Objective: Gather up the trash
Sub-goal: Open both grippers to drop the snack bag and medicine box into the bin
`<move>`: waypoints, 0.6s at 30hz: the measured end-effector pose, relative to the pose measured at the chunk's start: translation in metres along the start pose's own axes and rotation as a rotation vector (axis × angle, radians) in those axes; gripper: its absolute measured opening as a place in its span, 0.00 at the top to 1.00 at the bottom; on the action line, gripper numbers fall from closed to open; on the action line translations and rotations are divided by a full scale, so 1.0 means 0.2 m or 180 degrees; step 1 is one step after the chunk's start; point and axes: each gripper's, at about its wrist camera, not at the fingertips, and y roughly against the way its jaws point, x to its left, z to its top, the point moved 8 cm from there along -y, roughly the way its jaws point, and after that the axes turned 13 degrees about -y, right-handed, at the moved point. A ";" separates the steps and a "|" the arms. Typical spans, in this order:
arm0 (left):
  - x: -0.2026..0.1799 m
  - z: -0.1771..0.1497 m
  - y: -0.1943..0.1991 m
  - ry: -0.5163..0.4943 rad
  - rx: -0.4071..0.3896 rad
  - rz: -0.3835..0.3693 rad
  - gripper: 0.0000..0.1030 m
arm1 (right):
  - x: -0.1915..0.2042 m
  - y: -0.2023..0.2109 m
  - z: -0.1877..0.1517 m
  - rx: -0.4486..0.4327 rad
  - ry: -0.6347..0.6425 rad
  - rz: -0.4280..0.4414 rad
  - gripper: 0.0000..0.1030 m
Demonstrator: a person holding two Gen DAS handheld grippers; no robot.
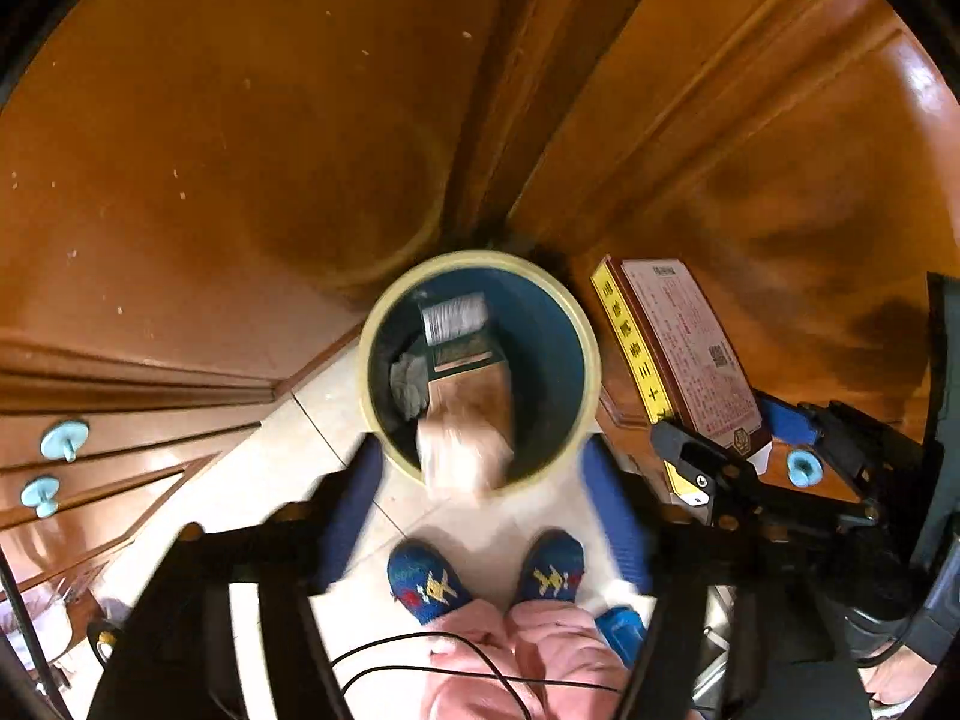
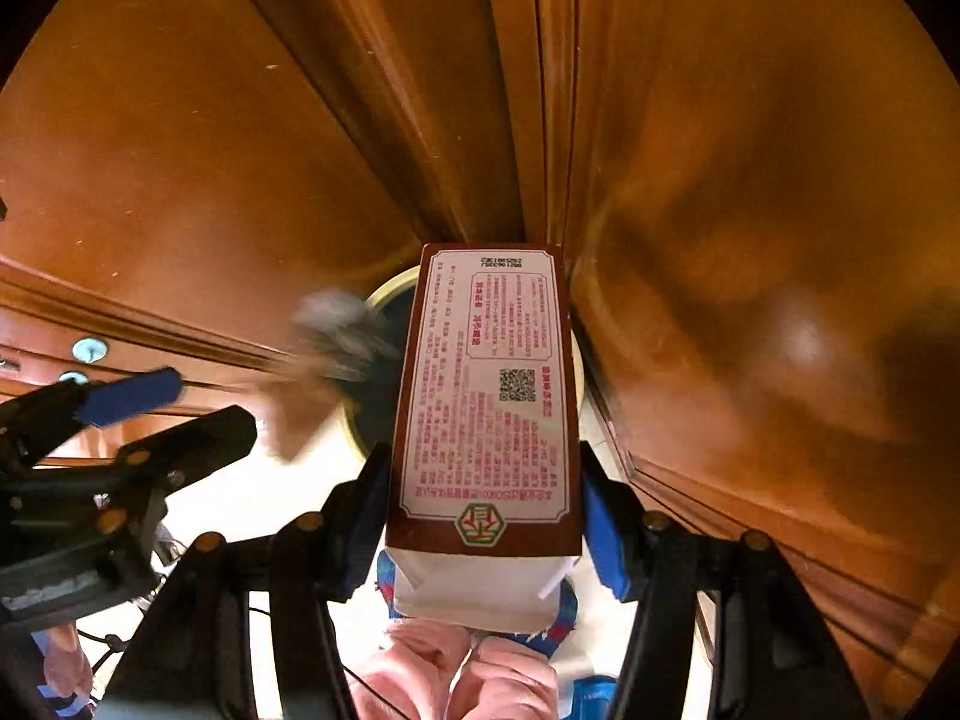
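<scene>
So left wrist view: left gripper (image 1: 480, 498) has its fingers spread wide right over the bin (image 1: 591, 354), and a blurry brown wrapper (image 1: 468, 420) is dropping in. Right wrist view: right gripper (image 2: 485, 516) is clamped on the carton (image 2: 486, 384) just beside the bin; I'd center it over the opening before letting go

Both wrist cams look steeply down, close above shared bin (image 1: 480, 369) (image 2: 384, 306) & floor
</scene>
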 end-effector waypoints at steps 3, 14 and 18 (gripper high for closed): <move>0.04 0.03 0.00 0.0006 -0.0023 0.0094 0.22 | 0.00 -0.02 0.05 0.0020 0.0000 0.0000 0.44; 0.14 0.02 0.00 0.0075 -0.0059 0.0302 0.21 | 0.04 -0.04 0.10 0.0107 0.0104 0.0021 0.43; 0.16 0.00 0.02 0.0077 -0.0065 0.0366 0.21 | 0.05 -0.01 0.09 0.0229 0.0045 0.0124 0.42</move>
